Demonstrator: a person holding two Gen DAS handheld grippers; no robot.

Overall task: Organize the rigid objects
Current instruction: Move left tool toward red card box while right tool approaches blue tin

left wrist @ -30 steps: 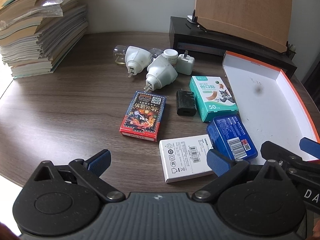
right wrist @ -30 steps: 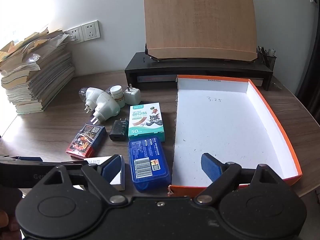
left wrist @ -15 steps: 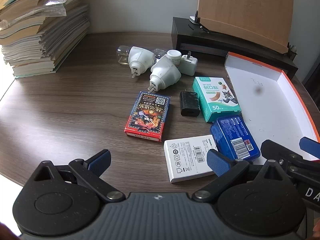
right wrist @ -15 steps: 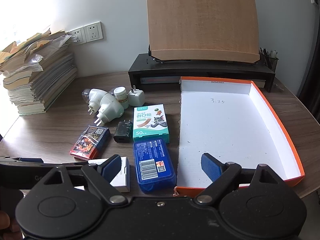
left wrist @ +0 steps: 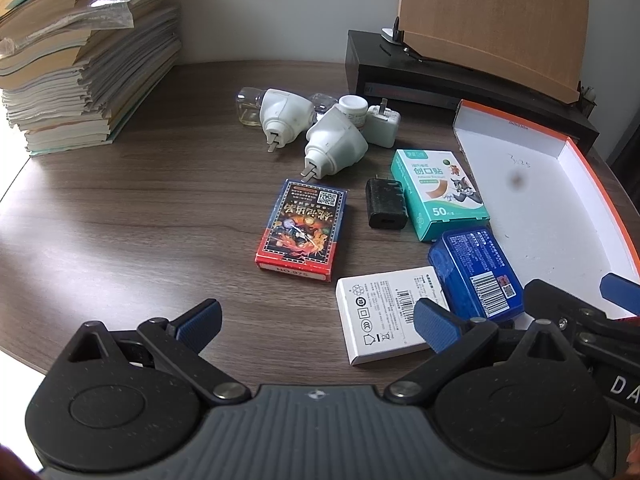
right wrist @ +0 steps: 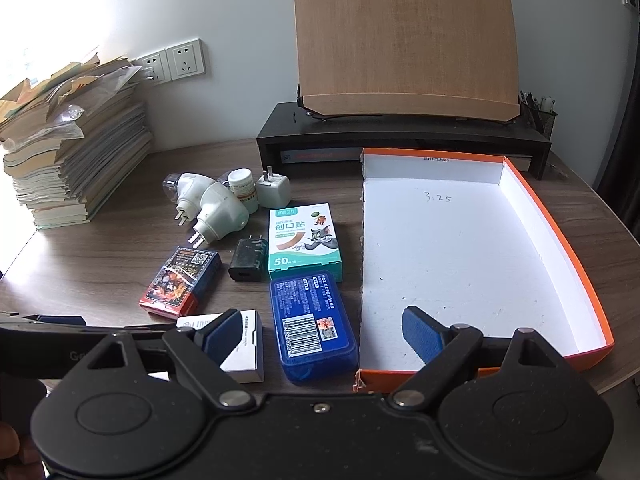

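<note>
On the desk [left wrist: 120, 216] lie nine small things beside one tray [right wrist: 568, 240], which is orange outside, white inside, and sits at the right edge of the desk. There are two white plug-in units [left wrist: 286, 114] with a small clear bottle each, one white jar [left wrist: 353, 106], one white charger [left wrist: 383, 125] and one black charger [left wrist: 385, 203]. There are also one card pack [left wrist: 302, 230], one green plaster box [left wrist: 438, 192], one blue case [left wrist: 476, 276] and one white box [left wrist: 386, 316]. The blue case lies just beside the left wall of the tray, at the near edge of the desk, and the white box is just left of it.

The left gripper [left wrist: 318, 320] is wide open and holds nothing; it hangs over the near edge of the desk, with its right finger in front of the white box. If it touches the box, I cannot tell. The right gripper [right wrist: 320, 330] is also wide open and empty. In its view its fingers stand on both sides of the blue case, the right one over the near corner of the tray.

At the far left corner stands one pile of books [right wrist: 72, 148]; at the far edge stands one black shelf [right wrist: 400, 136] with a wooden board [right wrist: 404, 36] on it. The second bottle is mostly hidden behind the units. The print on the boxes is too small to read.
</note>
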